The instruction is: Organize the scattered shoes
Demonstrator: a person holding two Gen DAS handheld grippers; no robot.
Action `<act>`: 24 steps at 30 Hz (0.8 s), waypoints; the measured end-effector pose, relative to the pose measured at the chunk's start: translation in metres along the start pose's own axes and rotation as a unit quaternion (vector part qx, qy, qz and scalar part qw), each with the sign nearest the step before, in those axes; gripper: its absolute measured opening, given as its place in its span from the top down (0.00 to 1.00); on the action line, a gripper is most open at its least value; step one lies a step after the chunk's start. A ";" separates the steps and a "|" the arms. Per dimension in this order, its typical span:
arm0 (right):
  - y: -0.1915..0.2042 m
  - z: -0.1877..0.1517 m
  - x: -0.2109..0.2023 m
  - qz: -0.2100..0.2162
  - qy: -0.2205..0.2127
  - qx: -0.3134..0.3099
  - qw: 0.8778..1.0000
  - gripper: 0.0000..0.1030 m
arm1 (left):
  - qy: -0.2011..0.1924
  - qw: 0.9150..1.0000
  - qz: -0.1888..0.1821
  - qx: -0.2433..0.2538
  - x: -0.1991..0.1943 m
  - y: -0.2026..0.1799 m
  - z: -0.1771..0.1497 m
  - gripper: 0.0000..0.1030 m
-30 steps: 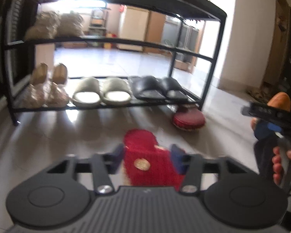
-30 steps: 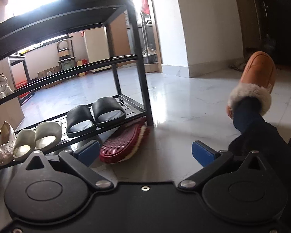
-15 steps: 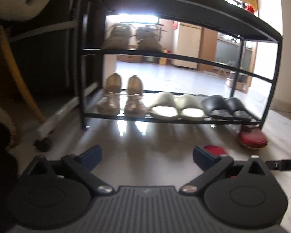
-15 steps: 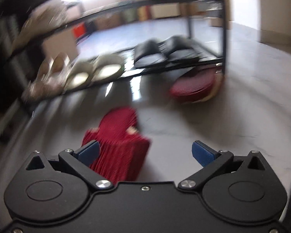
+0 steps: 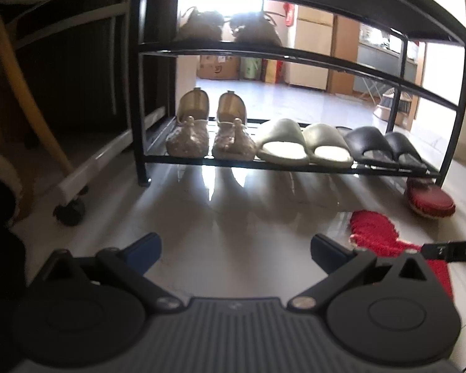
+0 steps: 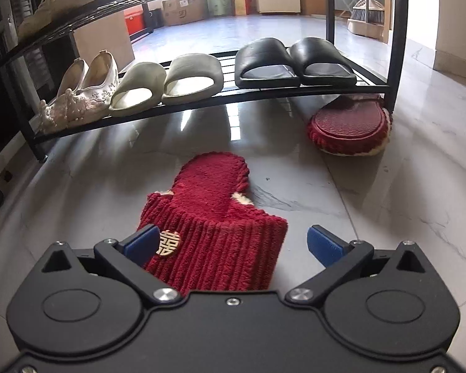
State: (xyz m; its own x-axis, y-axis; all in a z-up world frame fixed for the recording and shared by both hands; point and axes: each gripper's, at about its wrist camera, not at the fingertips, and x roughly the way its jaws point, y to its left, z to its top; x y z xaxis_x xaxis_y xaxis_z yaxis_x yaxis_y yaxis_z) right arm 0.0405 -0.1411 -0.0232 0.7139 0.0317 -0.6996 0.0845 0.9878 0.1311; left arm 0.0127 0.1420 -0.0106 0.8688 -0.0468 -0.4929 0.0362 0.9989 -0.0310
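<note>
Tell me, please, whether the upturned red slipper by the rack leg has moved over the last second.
No: the upturned red slipper still lies sole-up against the shoe rack's right front leg.

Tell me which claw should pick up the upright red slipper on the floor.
Right. The right claw is open with the red slipper already between its fingers. The left claw is open over bare floor, with that slipper off to its side.
</note>
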 end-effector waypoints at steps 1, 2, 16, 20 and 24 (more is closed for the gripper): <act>0.001 0.000 0.002 -0.001 0.001 0.003 1.000 0.00 | 0.000 1.000 0.007 0.003 0.001 0.001 -0.003 0.00; 0.002 -0.001 0.003 -0.003 0.002 0.006 1.000 0.00 | 0.002 1.000 0.012 0.002 0.003 0.002 -0.006 0.00; 0.012 -0.010 0.026 -0.030 0.022 -0.013 0.999 0.39 | 0.034 0.997 0.029 -0.059 0.014 0.021 -0.010 0.00; 0.013 -0.008 0.025 -0.022 0.022 -0.036 0.999 0.55 | 0.038 0.997 0.029 -0.062 0.014 0.022 -0.010 0.00; 0.023 -0.007 0.023 -0.016 0.029 -0.025 0.999 0.55 | 0.041 0.997 0.030 -0.065 0.015 0.023 -0.010 0.00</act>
State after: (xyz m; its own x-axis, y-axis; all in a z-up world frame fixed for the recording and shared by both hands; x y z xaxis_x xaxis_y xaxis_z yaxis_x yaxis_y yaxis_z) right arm 0.0541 -0.1169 -0.0412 0.6705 0.0082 -0.7419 0.0696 0.9948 0.0738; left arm 0.0219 0.1645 -0.0274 0.8241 0.0062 -0.5663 -0.0830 0.9905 -0.1099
